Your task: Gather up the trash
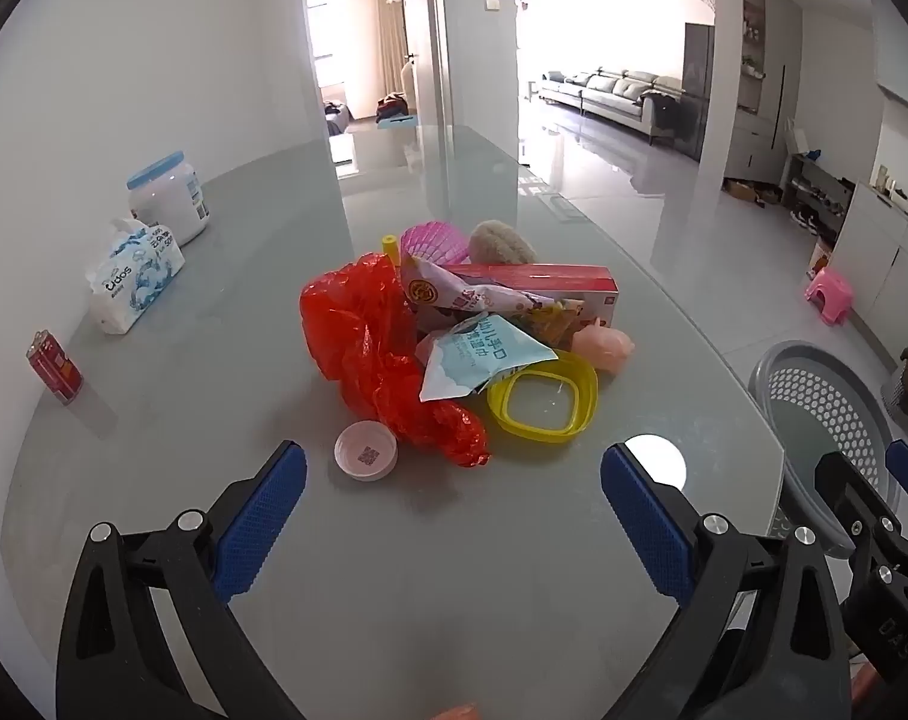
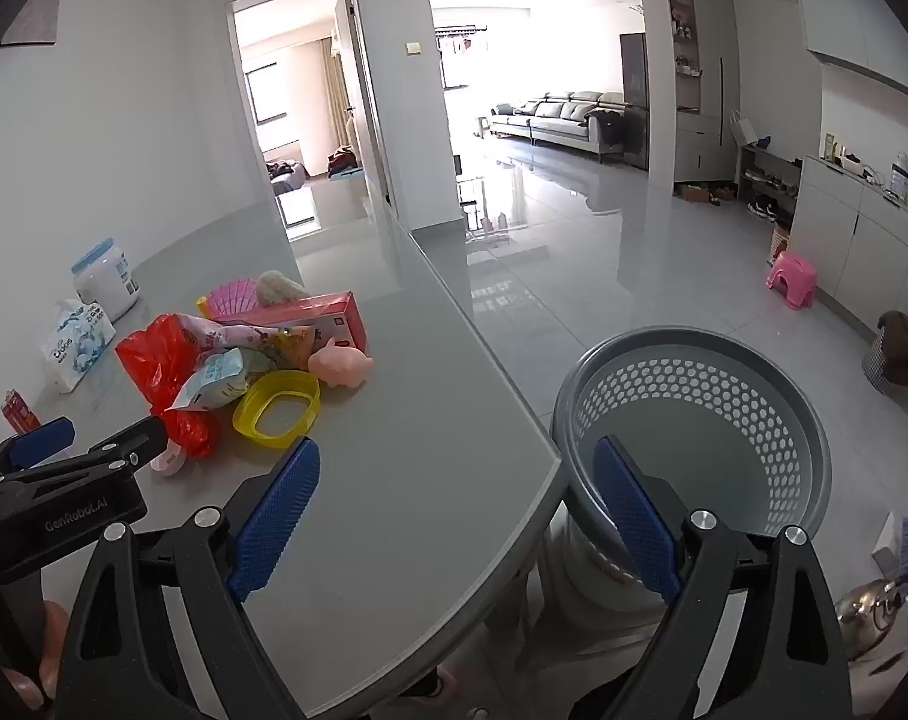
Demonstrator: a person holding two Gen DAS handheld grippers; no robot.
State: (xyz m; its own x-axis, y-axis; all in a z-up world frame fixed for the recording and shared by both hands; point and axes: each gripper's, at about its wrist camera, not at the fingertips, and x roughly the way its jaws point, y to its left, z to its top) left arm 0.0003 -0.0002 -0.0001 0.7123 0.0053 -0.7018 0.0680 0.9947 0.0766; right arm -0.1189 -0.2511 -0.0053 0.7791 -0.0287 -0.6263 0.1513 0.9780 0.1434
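Note:
A pile of trash lies mid-table: a red plastic bag (image 1: 373, 354), a blue wet-wipe packet (image 1: 475, 354), a yellow lid (image 1: 544, 399), a pink box (image 1: 544, 282), a snack wrapper (image 1: 472, 300), a pink pig toy (image 1: 604, 345) and a white cap (image 1: 367, 451). My left gripper (image 1: 454, 498) is open and empty, just short of the pile. My right gripper (image 2: 457, 495) is open and empty over the table's right edge, beside the grey perforated bin (image 2: 694, 420). The pile (image 2: 232, 372) lies to its left. The bin also shows in the left wrist view (image 1: 826, 420).
A red can (image 1: 55, 367), a tissue pack (image 1: 133, 276) and a white jar with a blue lid (image 1: 169, 198) stand along the wall side of the grey table (image 1: 454, 600). A pink stool (image 2: 791, 277) and a kettle (image 2: 874, 609) are on the floor.

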